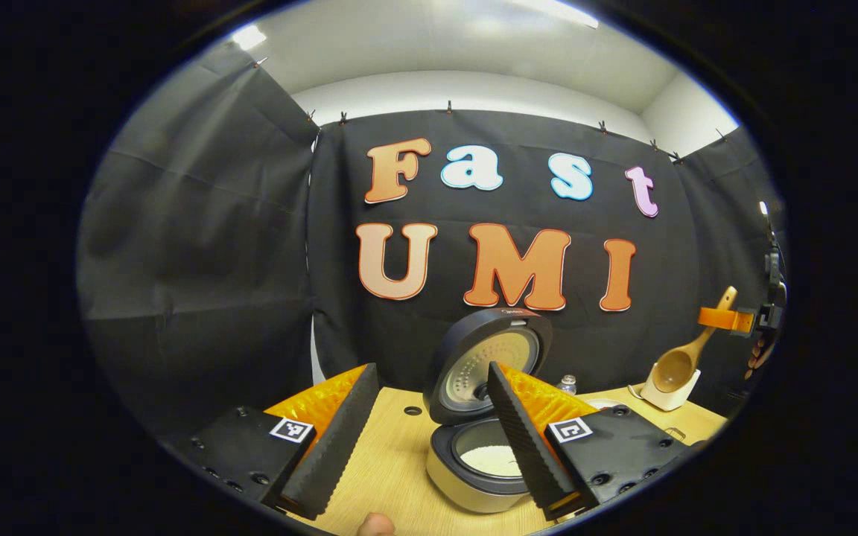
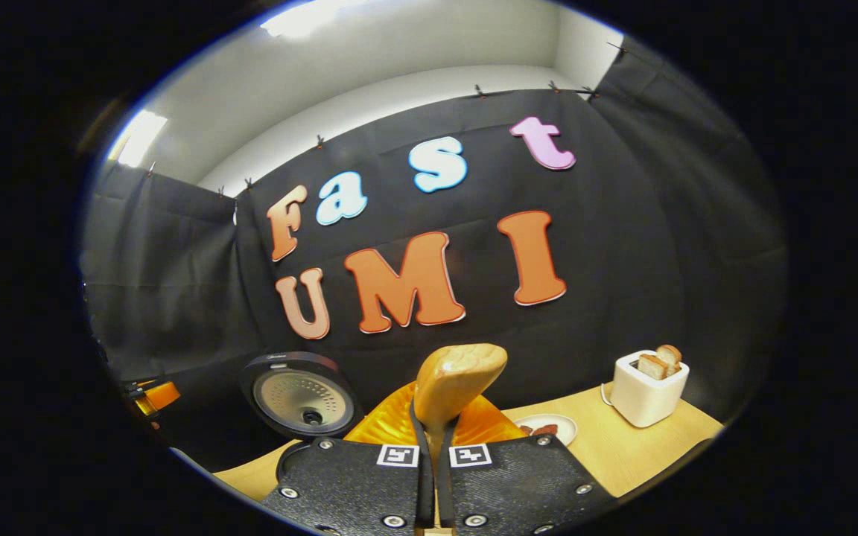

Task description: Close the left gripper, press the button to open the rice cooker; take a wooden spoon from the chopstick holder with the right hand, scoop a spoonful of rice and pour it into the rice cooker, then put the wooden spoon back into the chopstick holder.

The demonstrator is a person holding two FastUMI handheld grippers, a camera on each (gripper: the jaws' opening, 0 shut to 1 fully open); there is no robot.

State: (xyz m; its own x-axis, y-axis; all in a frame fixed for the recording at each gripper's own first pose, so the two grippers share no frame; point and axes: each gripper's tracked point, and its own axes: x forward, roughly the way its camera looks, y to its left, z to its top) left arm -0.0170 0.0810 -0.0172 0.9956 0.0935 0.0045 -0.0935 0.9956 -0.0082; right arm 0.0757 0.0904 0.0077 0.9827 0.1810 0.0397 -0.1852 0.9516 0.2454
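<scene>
Rice cooker (image 1: pixel 485 424) sits on the wooden table (image 1: pixel 392 469), lid (image 1: pixel 488 365) swung up and standing open behind the pot. White rice shows in the pot, so the pour looks already made, or the pot held rice from the start; cannot tell which.

Left gripper (image 1: pixel 429 439): its 2 fingers stand well apart, holding nothing, just in front of the cooker.

Right gripper (image 2: pixel 435 476): its 2 fingers sit together, clamped on the handle of the wooden spoon (image 2: pixel 459 380). In the left gripper view the same spoon (image 1: pixel 686 357) hangs to the right of the cooker, bowl down, right at the mouth of the pale chopstick holder (image 1: pixel 671 391). Whether the bowl touches the holder is unclear.

Judged step: putting the spoon back. To do it well, keep the handle steep, line the bowl over the opening, lower until it seats, then let go. Releasing early risks tipping the light holder.

Around, in the right gripper view: white toaster (image 2: pixel 645 391) with bread, right of the cooker; small plate (image 2: pixel 548 428) between them. A small jar (image 1: pixel 567 384) stands behind the cooker. Nothing blocks the holder.
</scene>
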